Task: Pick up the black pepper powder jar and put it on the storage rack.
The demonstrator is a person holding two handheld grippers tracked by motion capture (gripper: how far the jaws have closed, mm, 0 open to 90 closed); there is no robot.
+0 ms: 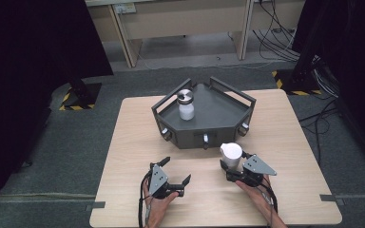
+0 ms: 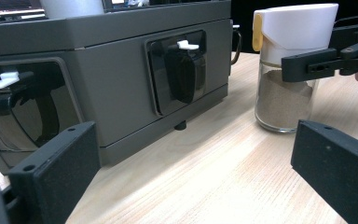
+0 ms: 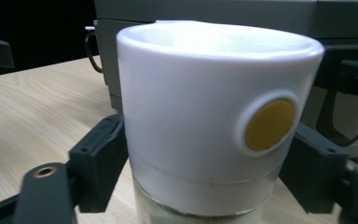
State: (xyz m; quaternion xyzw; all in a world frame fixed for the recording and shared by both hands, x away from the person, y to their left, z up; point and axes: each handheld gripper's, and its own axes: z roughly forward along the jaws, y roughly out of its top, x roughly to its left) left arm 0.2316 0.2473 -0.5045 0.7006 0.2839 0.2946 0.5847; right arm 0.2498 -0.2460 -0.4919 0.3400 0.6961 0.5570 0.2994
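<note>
While gripped, the shaker (image 3: 214, 121) stands upright.

A light wood-grain table (image 1: 138, 123) stands on grey carpeted floor (image 1: 76, 156). Beyond it, pale beige desks (image 1: 185, 21) line the far side, with black cables (image 1: 275, 40) trailing over the floor under them at the right. Dark black curtains (image 1: 33, 42) hang at left and right. 2 black stand feet edged with yellow-black hazard tape (image 1: 76, 97) rest on the carpet.
</note>
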